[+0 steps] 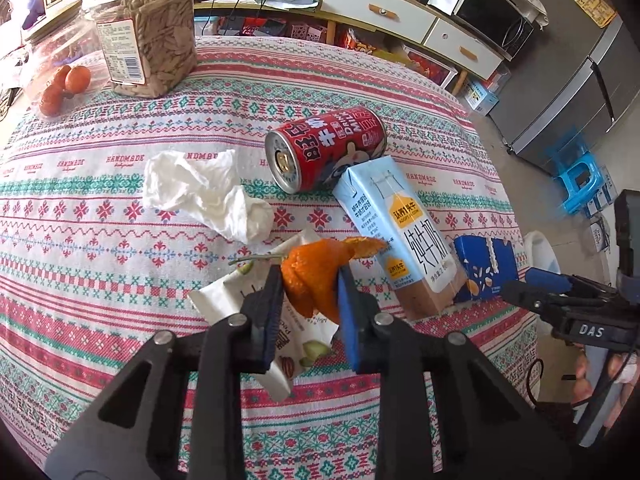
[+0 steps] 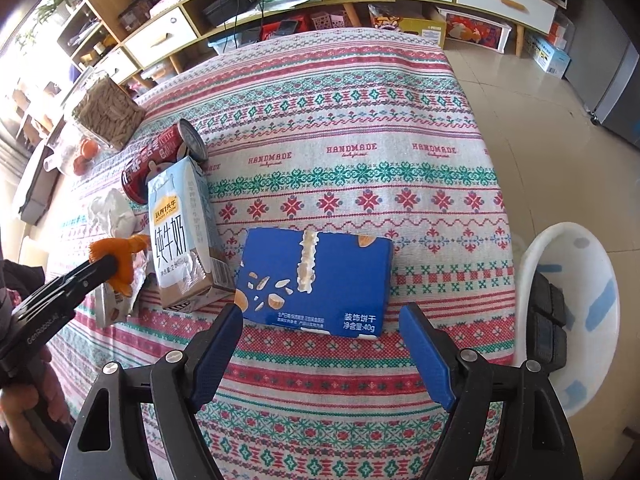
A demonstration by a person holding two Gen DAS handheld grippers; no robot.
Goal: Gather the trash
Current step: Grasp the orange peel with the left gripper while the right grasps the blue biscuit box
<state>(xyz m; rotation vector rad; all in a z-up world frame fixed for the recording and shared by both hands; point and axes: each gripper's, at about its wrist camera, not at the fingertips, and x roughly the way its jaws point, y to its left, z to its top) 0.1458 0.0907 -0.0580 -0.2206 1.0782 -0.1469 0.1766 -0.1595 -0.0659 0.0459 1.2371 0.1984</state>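
My left gripper [image 1: 310, 300] is shut on a curl of orange peel [image 1: 316, 276], just above a white snack wrapper [image 1: 224, 300] on the patterned tablecloth [image 1: 100, 240]. The peel [image 2: 120, 256] also shows in the right wrist view, pinched by the left gripper [image 2: 110, 262]. My right gripper [image 2: 320, 314] stands open, fingers either side of the near edge of a flat blue biscuit box [image 2: 340, 276], not touching it. A light-blue milk carton [image 1: 400, 232] lies beside the peel, with a red drink can [image 1: 324, 148] on its side behind it. A crumpled white tissue [image 1: 204, 196] lies to the left.
A white bin [image 2: 572, 320] holding dark objects stands on the floor by the table's right edge. A clear jar of seeds [image 1: 148, 32] and bagged tangerines [image 1: 64, 84] sit at the far left. A blue stool [image 1: 580, 176] and a grey fridge [image 1: 580, 92] stand beyond the table.
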